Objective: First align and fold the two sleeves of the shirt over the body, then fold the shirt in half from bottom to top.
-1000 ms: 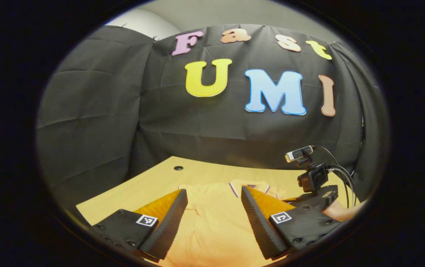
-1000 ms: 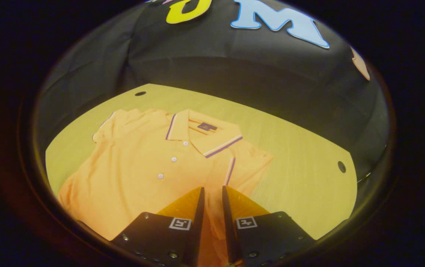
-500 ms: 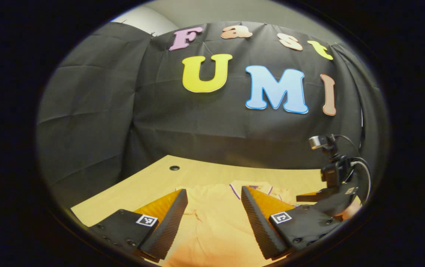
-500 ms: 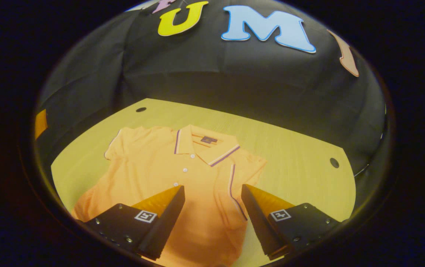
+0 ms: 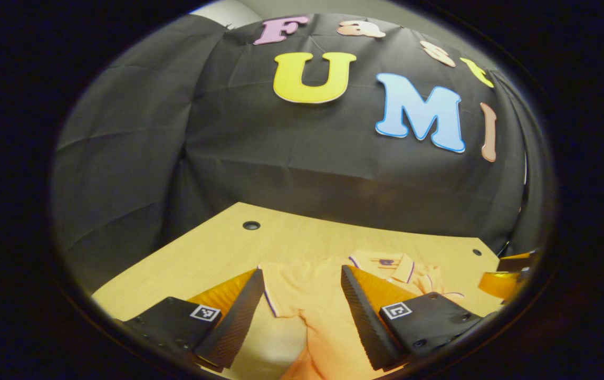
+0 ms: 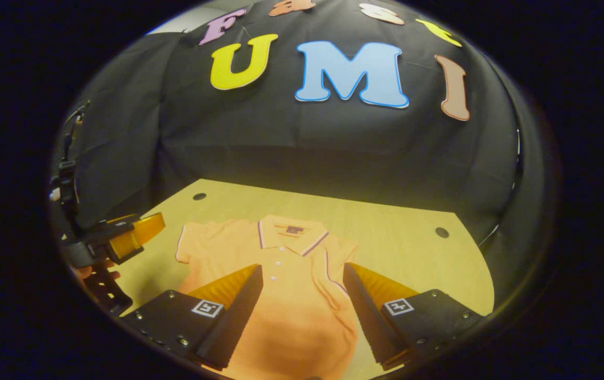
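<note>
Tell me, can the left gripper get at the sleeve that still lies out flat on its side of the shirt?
Probably yes. The left gripper is open, and the unfolded sleeve lies flat on the table with nothing on it or beside it.

An orange polo shirt point(image 6: 286, 274) lies flat on the wooden table point(image 6: 402, 248), collar point(image 6: 292, 236) toward the far black cloth wall point(image 6: 333, 142). Its right sleeve point(image 6: 341, 264) is folded over the body; the left sleeve point(image 6: 191, 245) is spread out. The right gripper point(image 6: 302, 274) hovers over the near part of the shirt, jaws wide apart with nothing between them. At the left edge, the left gripper point(image 6: 141, 232) is held by a hand point(image 6: 90, 272) above the table beside the spread sleeve.
</note>
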